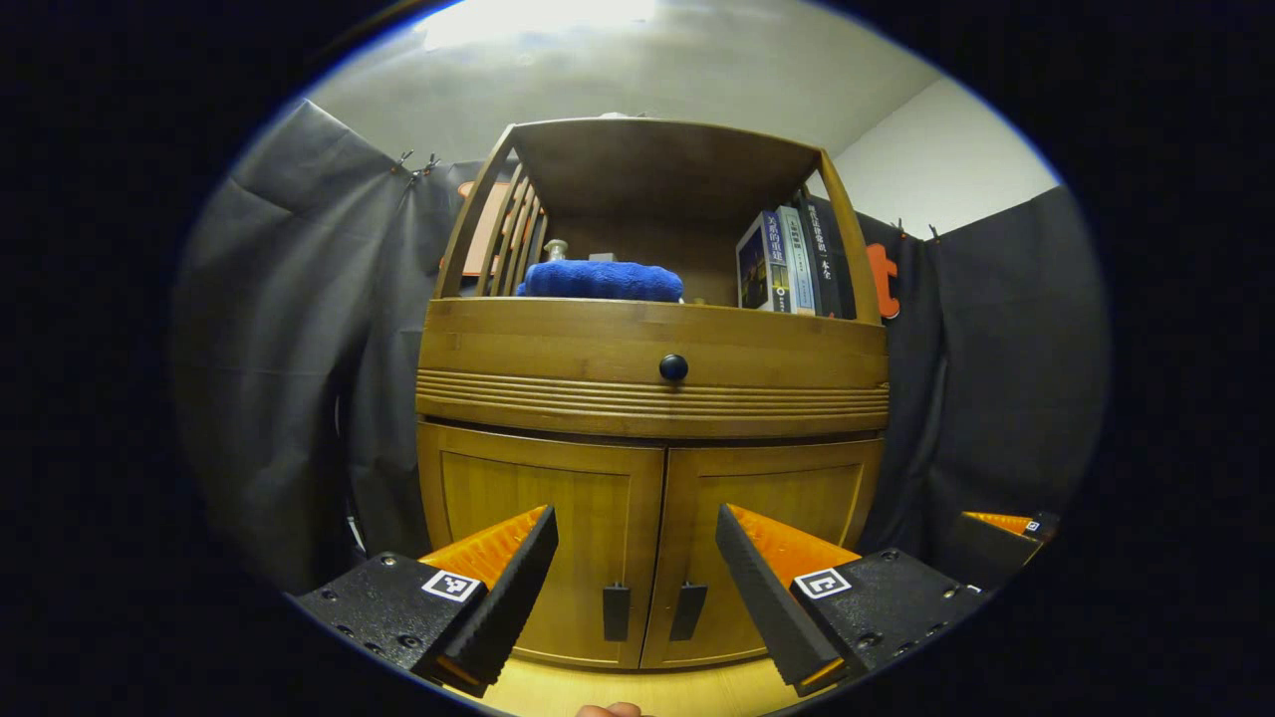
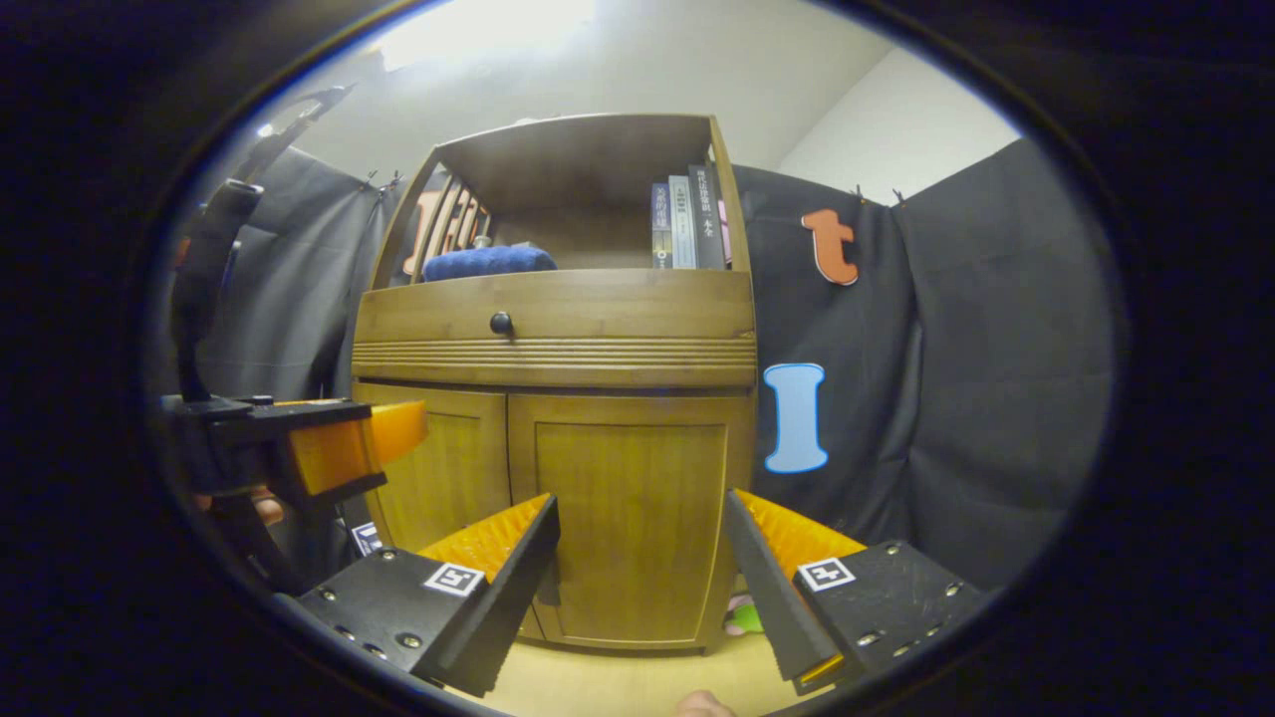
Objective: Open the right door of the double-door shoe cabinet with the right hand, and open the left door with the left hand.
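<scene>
The wooden shoe cabinet [image 1: 652, 398] stands straight ahead with both lower doors closed. In the left gripper view the left door [image 1: 543, 508] and right door [image 1: 777, 498] meet at two dark handles [image 1: 616, 612] [image 1: 687, 610]. My left gripper [image 1: 637, 588] is open a short way in front of those handles, touching nothing. In the right gripper view my right gripper [image 2: 642, 578] is open in front of the right door [image 2: 633, 498], apart from it. The left gripper [image 2: 329, 448] shows there at the left, before the left door [image 2: 438, 478]. The right gripper [image 1: 1001, 528] shows at the far right of the left gripper view.
Above the doors is a drawer with a black knob [image 1: 673, 367]. The open shelf holds a blue towel [image 1: 601, 280] and books [image 1: 792, 261]. Black cloth hangs on both sides. A small green and pink thing [image 2: 747, 617] lies on the wooden floor [image 2: 618, 677] by the cabinet's right corner.
</scene>
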Demonstrator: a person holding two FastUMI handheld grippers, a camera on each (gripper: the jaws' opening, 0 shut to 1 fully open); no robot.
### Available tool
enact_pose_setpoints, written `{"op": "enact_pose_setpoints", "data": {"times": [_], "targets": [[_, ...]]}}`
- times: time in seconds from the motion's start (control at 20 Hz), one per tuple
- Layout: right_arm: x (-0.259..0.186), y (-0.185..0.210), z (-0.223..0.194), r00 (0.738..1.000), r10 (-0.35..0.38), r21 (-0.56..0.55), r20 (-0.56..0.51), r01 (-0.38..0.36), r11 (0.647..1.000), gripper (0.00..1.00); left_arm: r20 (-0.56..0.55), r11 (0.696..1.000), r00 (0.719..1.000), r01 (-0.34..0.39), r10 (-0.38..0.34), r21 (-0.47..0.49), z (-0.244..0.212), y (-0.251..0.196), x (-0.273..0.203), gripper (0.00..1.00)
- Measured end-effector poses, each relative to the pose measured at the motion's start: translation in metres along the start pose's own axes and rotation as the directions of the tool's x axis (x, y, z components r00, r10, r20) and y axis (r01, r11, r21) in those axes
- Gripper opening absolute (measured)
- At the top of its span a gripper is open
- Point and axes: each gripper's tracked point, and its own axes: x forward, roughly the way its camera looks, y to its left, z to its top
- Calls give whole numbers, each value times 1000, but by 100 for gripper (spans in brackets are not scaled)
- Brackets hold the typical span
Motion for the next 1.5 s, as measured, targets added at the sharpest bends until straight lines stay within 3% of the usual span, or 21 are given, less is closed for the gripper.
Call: {"op": "enact_pose_setpoints", "data": {"times": [0.3, 0.75, 0.8, 0.85, 1.0, 1.05, 1.1, 1.15, 1.25, 1.35, 1.4, 1.45, 1.5], "targets": [[26, 34, -22, 999, 46, 43, -30, -44, 998, 99, -10, 992, 992, -127, 128, 17, -3, 64, -15, 99], [88, 100, -95, 989, 55, 48, -137, -49, 998, 99, -7, 945, 947, -320, 321, 71, 1, 193, -36, 97], [98, 105, -105, 986, 55, 45, -155, -49, 998, 92, -11, 939, 942, -334, 336, 78, 0, 205, -38, 97], [106, 108, -113, 985, 39, 38, -167, -33, 999, 92, -16, 933, 936, -348, 351, 87, 0, 217, -39, 98], [130, 112, -136, 978, 12, 24, -209, -7, 1000, 72, -23, 917, 920, -386, 390, 103, -1, 247, -44, 98], [135, 114, -141, 975, 10, 24, -224, -4, 1000, 71, -24, 913, 917, -394, 398, 105, -2, 254, -44, 98], [142, 113, -146, 973, -1, 22, -231, 7, 1000, 72, -24, 911, 914, -400, 404, 106, -2, 260, -44, 98], [146, 115, -153, 969, -4, 21, -245, 10, 1000, 59, -24, 908, 912, -404, 409, 107, -3, 266, -43, 99], [151, 119, -162, 965, -11, 28, -263, 19, 999, 55, -22, 908, 912, -405, 409, 107, -2, 273, -39, 99], [153, 116, -162, 963, -35, 29, -269, 45, 999, 45, -24, 912, 915, -398, 402, 103, -5, 273, -39, 99], [151, 116, -160, 962, -58, 23, -267, 66, 998, 28, -28, 913, 916, -395, 399, 102, -6, 273, -38, 99], [155, 114, -163, 961, -80, 10, -264, 86, 996, 32, -31, 914, 917, -392, 397, 100, -8, 274, -37, 99], [159, 113, -165, 960, -94, -6, -266, 96, 995, 30, -37, 917, 919, -388, 393, 97, -9, 275, -35, 99]]}}
